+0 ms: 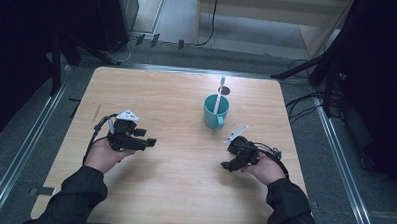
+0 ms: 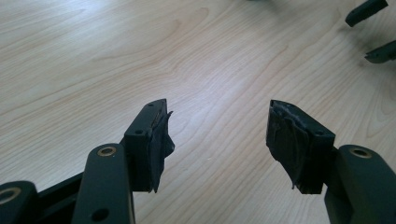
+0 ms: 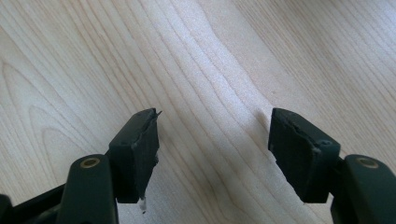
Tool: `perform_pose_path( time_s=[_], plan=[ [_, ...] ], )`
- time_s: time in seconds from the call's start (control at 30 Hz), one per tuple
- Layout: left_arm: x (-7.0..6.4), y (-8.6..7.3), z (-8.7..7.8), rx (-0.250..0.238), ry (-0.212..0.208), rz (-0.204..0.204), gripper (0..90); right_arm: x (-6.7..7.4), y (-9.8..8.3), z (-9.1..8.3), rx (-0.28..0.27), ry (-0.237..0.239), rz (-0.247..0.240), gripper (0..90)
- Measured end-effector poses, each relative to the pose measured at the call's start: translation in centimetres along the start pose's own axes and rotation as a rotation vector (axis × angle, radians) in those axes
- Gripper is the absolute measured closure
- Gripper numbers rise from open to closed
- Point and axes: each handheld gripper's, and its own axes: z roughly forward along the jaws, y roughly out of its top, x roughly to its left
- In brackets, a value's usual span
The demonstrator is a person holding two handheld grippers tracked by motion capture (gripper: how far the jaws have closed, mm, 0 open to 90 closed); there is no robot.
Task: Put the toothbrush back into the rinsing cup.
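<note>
Left gripper (image 1: 144,138) held low over the wooden table (image 1: 173,191), left-centre, jaws pointing toward the table's middle. Jaws spread wide, nothing between them; the left gripper view (image 2: 217,140) shows bare wood grain in the gap and worn, ragged black padding on the inner faces. Left hand (image 1: 102,153) wraps the body from behind, dark sleeve (image 1: 76,193) entering from the bottom edge. Grey three-cornered plate (image 1: 128,116) on top, cable looping at the left.

Right gripper (image 1: 228,165) held at right-centre, angled down and inward toward the person's left. Jaws likewise parted and empty; right gripper view (image 3: 215,144) shows bare wood between them. Right hand (image 1: 264,169) grips from the right side, cables trailing around it.

The other gripper's jaw tips (image 2: 373,28) appear at the top right corner of the left gripper view, well apart.

Teal mug (image 1: 216,111) stands upright beyond the right gripper, near it, handle facing the person. A white stick-like item (image 1: 219,97) leans out of it; cannot tell what it is.
</note>
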Motion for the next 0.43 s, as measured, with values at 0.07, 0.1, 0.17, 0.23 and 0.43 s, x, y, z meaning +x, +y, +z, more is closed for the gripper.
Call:
perform_pose_path(
  time_s=[0.07,0.1,0.17,0.23,0.43],
  plan=[
    [0.32,-0.04,-0.20,-0.003,0.009,-0.009,39.0,-0.01,0.01,0.00,0.004,-0.001,-0.006,33.4],
    [0.40,-0.09,-0.25,-0.008,0.014,-0.016,39.0,0.03,0.02,0.03,0.002,0.000,0.000,33.3],
    [0.61,-0.14,-0.39,-0.009,0.016,-0.016,39.0,0.03,0.03,0.05,0.003,-0.001,-0.002,33.3],
    [0.71,-0.19,-0.45,-0.011,0.020,-0.021,39.0,0.04,0.05,0.06,0.004,-0.002,-0.004,33.2],
    [0.88,-0.21,-0.54,-0.016,0.023,-0.029,38.6,0.02,0.09,0.03,-0.001,-0.001,-0.004,33.2]
  ],
)
